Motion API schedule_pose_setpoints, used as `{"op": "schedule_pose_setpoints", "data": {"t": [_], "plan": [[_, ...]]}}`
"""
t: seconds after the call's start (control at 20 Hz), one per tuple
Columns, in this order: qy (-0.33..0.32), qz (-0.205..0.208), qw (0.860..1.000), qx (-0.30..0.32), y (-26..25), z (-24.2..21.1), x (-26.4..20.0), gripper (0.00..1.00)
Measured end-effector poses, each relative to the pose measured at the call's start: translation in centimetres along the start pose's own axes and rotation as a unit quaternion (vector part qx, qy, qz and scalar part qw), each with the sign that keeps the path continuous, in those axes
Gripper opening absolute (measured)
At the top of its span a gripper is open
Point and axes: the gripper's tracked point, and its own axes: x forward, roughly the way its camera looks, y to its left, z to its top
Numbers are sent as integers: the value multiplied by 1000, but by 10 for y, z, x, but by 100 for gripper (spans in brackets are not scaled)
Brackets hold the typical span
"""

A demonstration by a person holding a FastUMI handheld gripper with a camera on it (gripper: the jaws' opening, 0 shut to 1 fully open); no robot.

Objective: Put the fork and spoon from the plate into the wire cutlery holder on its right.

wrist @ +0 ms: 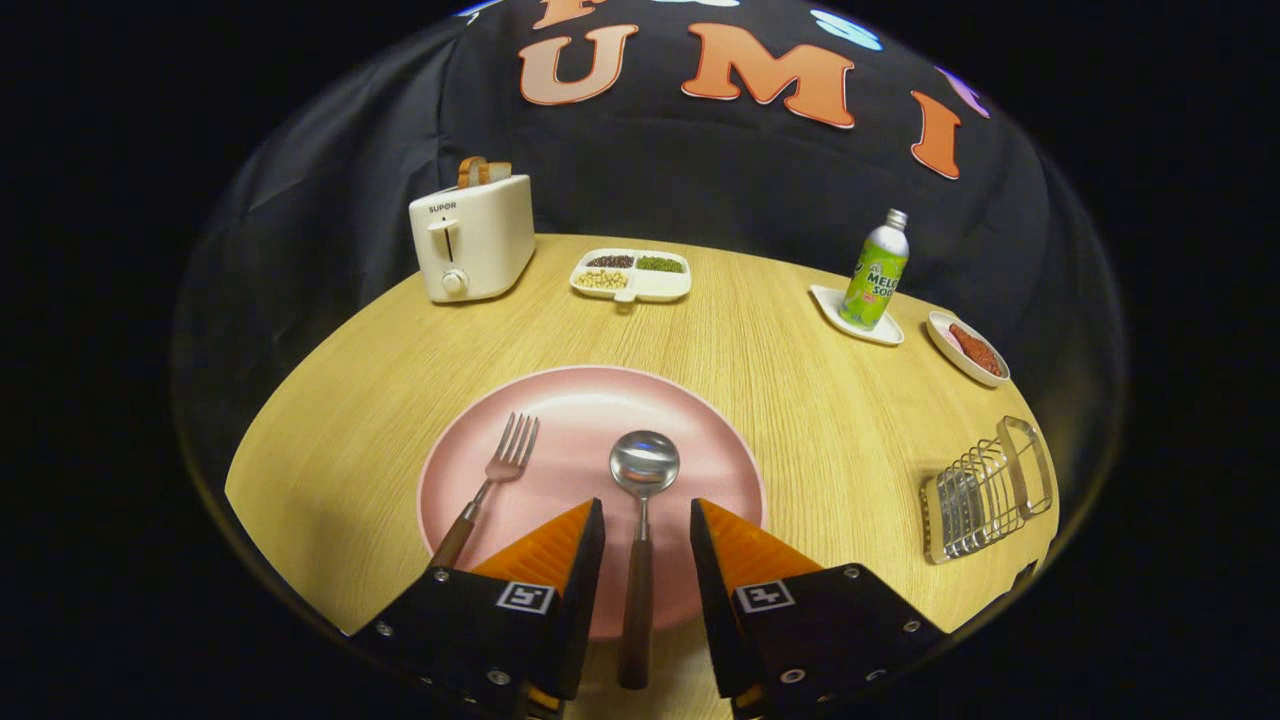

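one spoon (643, 500) lies between the spread gripper (647, 525) fingers, one fork (490, 485) beside.

One camera rides on the gripper (647, 520) and looks forward along its two fingers, tilted down over the round wooden table (800, 400) from above its near edge. The jaws stand apart at the base of the view, either side of the spoon (643, 500) handle, so the lens sits close behind them. The pink plate (590, 420) lies just ahead, seen at close range. Beyond it the fisheye takes in the whole table top as far as the toaster (472, 240), the divided dish (632, 275) and the bottle (877, 270) at the far edge, with the wire cutlery holder (985, 490) off to the right and the booth's black cloth wall (700, 170) behind.
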Motion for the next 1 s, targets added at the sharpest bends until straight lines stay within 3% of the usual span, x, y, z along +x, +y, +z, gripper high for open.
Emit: {"op": "schedule_pose_setpoints", "data": {"t": [0.55,1.0], "plan": [[28,-7,999,22,-2,-11,4,9],[-11,-7,1000,28,-49,44,-46,5]]}}
